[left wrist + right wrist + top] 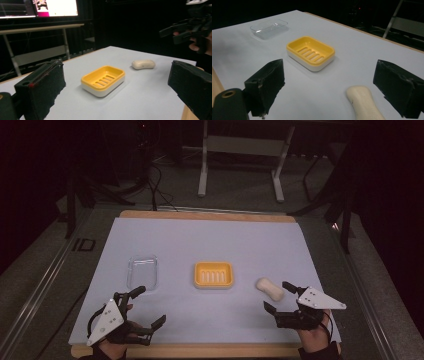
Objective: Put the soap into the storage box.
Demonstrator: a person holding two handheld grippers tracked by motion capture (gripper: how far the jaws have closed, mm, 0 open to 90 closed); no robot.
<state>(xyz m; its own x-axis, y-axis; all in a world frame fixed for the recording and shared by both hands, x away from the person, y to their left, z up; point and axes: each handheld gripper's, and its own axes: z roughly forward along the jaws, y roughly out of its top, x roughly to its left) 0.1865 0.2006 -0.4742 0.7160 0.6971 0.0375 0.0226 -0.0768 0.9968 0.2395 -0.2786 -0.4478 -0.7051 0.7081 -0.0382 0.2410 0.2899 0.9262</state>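
A yellow soap dish [213, 274] on a white base sits mid-table, also seen in the left gripper view [103, 80] and the right gripper view [310, 52]. A cream soap bar [270, 289] lies to its right on the white sheet. My right gripper [276, 296] is open just behind the bar. In its own view the soap bar [363, 100] lies between the wide-apart jaws of my right gripper [332, 87], nearer the right one. My left gripper [150, 305] is open near the front left and holds nothing. A clear plastic tray [142, 272] rests just beyond it.
The white sheet [210, 240] covers a wooden board with edges at front and back. Metal frame legs [202, 175] and cables stand on the dark floor beyond. In the left gripper view a lit screen [37, 7] glows behind a bench.
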